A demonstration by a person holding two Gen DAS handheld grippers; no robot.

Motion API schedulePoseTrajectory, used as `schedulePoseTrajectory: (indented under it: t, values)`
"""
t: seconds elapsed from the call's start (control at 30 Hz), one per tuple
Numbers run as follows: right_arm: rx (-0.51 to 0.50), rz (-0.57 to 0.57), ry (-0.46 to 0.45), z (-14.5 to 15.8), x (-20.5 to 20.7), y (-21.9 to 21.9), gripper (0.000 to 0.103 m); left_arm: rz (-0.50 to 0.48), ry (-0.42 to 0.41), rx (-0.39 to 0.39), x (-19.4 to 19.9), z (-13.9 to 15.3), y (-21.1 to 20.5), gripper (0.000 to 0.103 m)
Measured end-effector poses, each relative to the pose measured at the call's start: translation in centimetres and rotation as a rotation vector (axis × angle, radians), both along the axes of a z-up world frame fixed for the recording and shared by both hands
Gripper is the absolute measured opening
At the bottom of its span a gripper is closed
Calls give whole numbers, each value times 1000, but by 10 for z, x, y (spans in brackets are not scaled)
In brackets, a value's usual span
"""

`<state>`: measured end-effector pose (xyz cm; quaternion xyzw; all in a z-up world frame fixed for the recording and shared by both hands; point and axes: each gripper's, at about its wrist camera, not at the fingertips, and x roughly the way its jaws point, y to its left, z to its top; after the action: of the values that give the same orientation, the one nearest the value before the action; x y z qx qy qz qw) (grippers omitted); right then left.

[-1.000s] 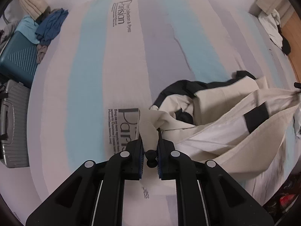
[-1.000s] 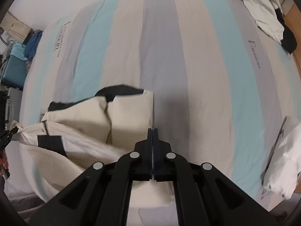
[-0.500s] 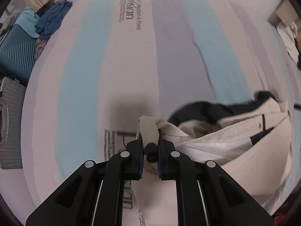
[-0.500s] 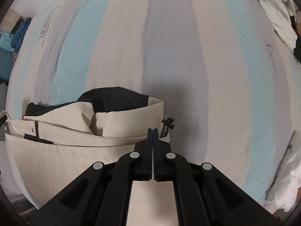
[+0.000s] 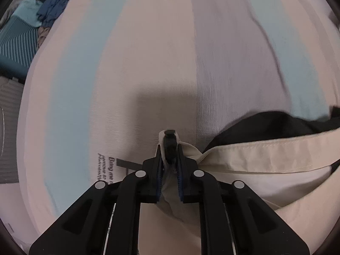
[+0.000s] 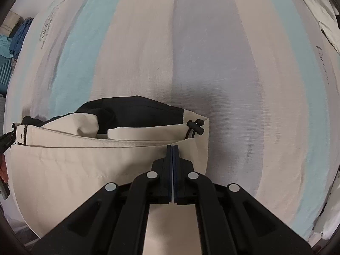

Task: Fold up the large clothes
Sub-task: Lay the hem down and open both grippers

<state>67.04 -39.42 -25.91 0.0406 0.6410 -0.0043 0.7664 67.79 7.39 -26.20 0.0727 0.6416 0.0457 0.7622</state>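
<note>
A cream jacket [image 5: 265, 159] with black panels lies spread on the striped bed [image 5: 148, 63]. My left gripper [image 5: 170, 148] points down at its left hem corner. A fold of cream cloth and a black cord toggle [image 5: 170, 138] sit between its jaws, which are opening slightly while still touching the cloth. In the right wrist view the jacket [image 6: 85, 165] stretches flat to the left. My right gripper [image 6: 172, 147] is shut on its hem near the right corner, just below a second toggle [image 6: 195, 126]. The left gripper's tip [image 6: 6, 138] shows at that view's left edge.
The bed [image 6: 212, 63] runs on in cream, blue and grey stripes beyond the jacket. Left of it stand a teal suitcase [image 5: 14, 42] with blue clothes [image 5: 57, 6] on top and a grey suitcase [image 5: 8, 127]. White garments [image 6: 325, 17] lie at the far right.
Both grippers have sunk toward the bed with the jacket. The hanging cloth now lies flat and stretched between them. The left jaws stand a little wider.
</note>
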Motion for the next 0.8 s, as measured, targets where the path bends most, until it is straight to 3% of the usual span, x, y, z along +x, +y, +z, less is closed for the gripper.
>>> schedulePoseTrajectory:
  t: [0.1,0.23,0.43,0.47,0.5,0.53,0.6,0.67,0.73,0.8]
  values:
    - [-10,0,-7,1,-1,0,0,1,-15,11,-1,0,-3,19]
    - [-14,-9,-18,3,-7,-1,2,36,-40,-10,-11,8,3,48]
    - [-18,3,-60,15,-24,2,3,81,-84,-76,-30,29,25,75]
    - [-15,11,-66,18,-27,4,4,79,-91,-95,-36,34,27,84]
    - [-16,23,-72,21,-31,7,9,81,-97,-116,-42,38,29,89]
    - [-18,30,-80,24,-35,10,23,83,-107,-134,-47,42,30,93]
    - [4,30,-122,34,-48,14,34,74,-121,-144,-63,47,32,93]
    - [13,32,-138,40,-52,20,38,75,-142,-155,-71,53,29,93]
    - [20,38,-171,49,-61,27,47,88,-158,-186,-86,61,27,93]
    - [30,59,-190,55,-72,37,48,99,-182,-209,-97,69,31,93]
